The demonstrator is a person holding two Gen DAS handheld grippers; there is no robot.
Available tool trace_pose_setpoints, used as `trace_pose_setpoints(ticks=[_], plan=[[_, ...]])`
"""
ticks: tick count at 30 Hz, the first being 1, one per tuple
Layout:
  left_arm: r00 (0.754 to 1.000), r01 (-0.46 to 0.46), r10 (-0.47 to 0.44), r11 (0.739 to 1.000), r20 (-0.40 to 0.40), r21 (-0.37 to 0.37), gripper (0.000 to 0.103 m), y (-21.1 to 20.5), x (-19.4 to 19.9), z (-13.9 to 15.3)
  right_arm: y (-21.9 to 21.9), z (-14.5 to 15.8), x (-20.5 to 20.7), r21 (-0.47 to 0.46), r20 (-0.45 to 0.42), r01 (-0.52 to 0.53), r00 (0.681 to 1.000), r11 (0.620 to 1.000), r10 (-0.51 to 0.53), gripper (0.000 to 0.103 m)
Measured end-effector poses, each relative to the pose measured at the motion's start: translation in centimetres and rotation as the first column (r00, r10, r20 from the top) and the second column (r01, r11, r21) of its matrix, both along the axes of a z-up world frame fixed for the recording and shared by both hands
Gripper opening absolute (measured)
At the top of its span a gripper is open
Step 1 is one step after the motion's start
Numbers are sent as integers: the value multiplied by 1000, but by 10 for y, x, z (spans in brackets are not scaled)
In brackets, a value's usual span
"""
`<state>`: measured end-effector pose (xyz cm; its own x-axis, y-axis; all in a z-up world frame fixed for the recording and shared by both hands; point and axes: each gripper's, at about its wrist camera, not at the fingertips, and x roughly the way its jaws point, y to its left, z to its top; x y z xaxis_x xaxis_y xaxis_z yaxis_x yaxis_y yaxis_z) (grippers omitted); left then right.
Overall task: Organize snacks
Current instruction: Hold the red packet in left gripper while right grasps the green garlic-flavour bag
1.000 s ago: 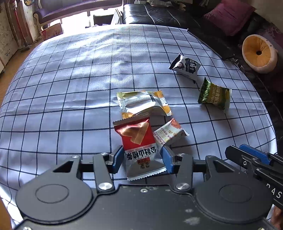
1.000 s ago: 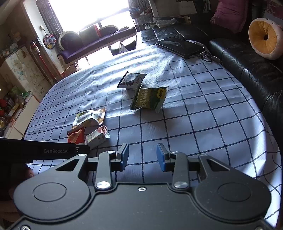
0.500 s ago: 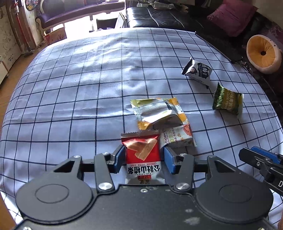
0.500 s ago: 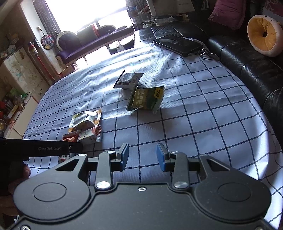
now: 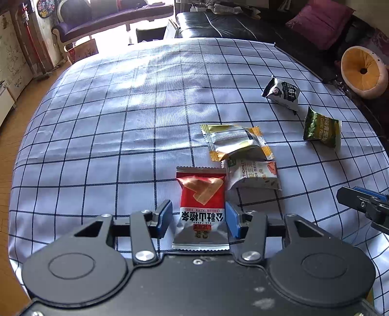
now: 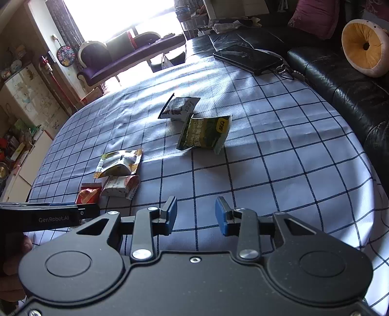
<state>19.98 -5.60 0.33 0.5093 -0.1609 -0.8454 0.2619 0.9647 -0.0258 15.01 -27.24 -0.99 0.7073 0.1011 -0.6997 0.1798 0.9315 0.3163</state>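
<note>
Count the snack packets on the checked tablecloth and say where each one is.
5. Red packet between the left gripper fingers; white packet beside it; yellow-and-silver packet just beyond; green packet and black-and-white packet further right. None appears hidden.

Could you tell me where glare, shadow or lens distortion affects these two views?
Left wrist view: the fisheye bows the blue checked tablecloth grid; sunlight washes out its far edge; the silver-and-yellow foil packet glints. Right wrist view: the bright window is blown out, and shadow bands cross the cloth.
</note>
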Motion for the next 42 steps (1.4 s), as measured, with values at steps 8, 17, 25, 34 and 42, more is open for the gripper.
trace_pose_setpoints(ticks=[8,17,25,34,42], plan=[[995,-96,95,995,42,36,39,16,32,-1,-3,9,10,-38,32,15,999,999,-14,45],[997,-71,71,997,4,-32,41,33,41,-7,-29,26,46,-36,85,98,992,994,-95,45],[997,-71,72,997,39,-12,41,27,34,-10,-49,19,96,-106,42,166,986,980,-162,45],[997,-66,66,998,34,-18,38,28,35,-10,-38,-3,73,-65,-74,77,994,995,-81,45],[997,-69,69,997,41,-23,38,28,33,-10,-18,9,47,-44,-13,58,998,997,-59,45]])
